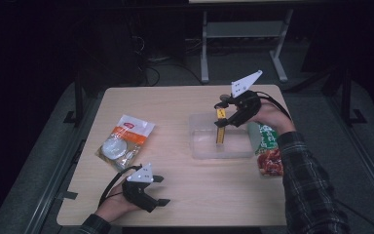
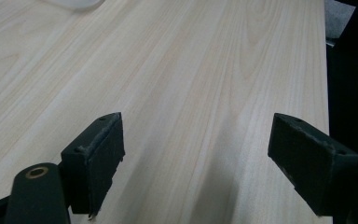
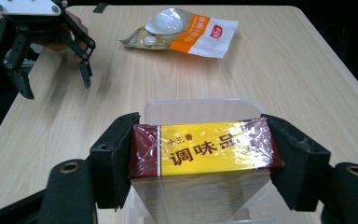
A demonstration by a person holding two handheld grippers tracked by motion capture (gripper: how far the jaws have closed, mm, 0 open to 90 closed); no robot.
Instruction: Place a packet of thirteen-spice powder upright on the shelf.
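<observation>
My right gripper (image 1: pixel 222 115) is shut on a yellow and dark red seasoning box (image 3: pixel 205 148), its pads pressing on the box's two short ends. The box (image 1: pixel 220 127) hangs upright over the clear plastic container (image 1: pixel 198 146) in the middle of the table, its lower end inside the rim. The container (image 3: pixel 191 108) lies right under the box in the right gripper view. Near the front left edge my left gripper (image 1: pixel 161 190) rests open, nothing between its fingers (image 2: pixel 98 158), over bare wood.
A white and orange snack bag (image 1: pixel 124 141) lies on the left half of the table, also far off as the bag (image 3: pixel 182 28) in the right gripper view. A green and red packet (image 1: pixel 268 153) lies right of the container, under my right forearm.
</observation>
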